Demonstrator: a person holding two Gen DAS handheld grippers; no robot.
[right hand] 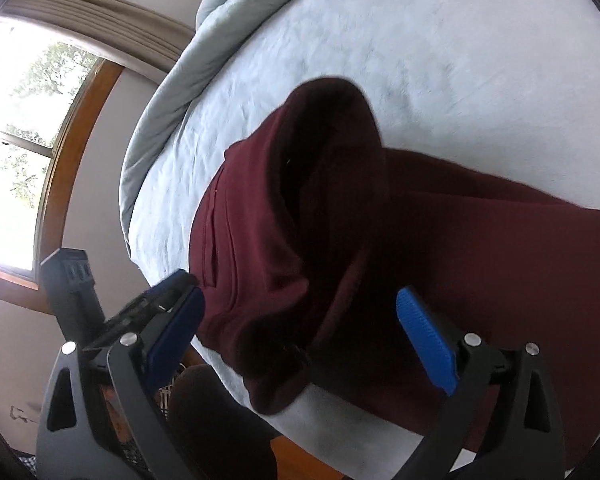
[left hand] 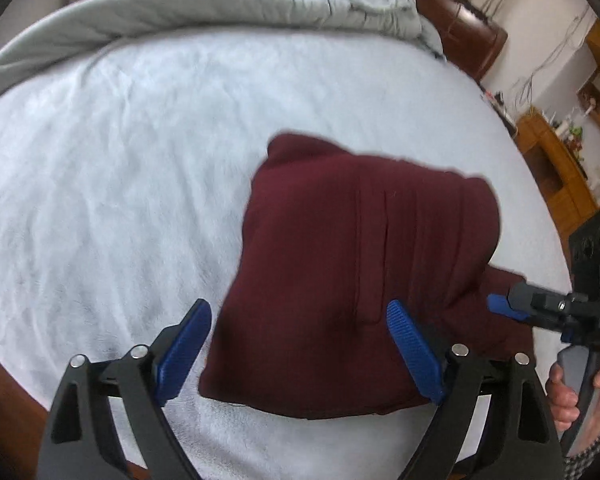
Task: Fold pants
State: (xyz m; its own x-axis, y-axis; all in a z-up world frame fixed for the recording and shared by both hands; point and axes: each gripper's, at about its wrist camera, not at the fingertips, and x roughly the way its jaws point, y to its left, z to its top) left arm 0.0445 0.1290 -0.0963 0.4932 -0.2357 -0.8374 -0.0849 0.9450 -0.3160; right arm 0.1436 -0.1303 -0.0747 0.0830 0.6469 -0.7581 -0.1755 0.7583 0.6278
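Left wrist: grey duvet (left hand: 220, 12) behind pants (left hand: 360, 272), wooden shelves (left hand: 556, 164)

No text, label, brand, number or sign can be read in either view.
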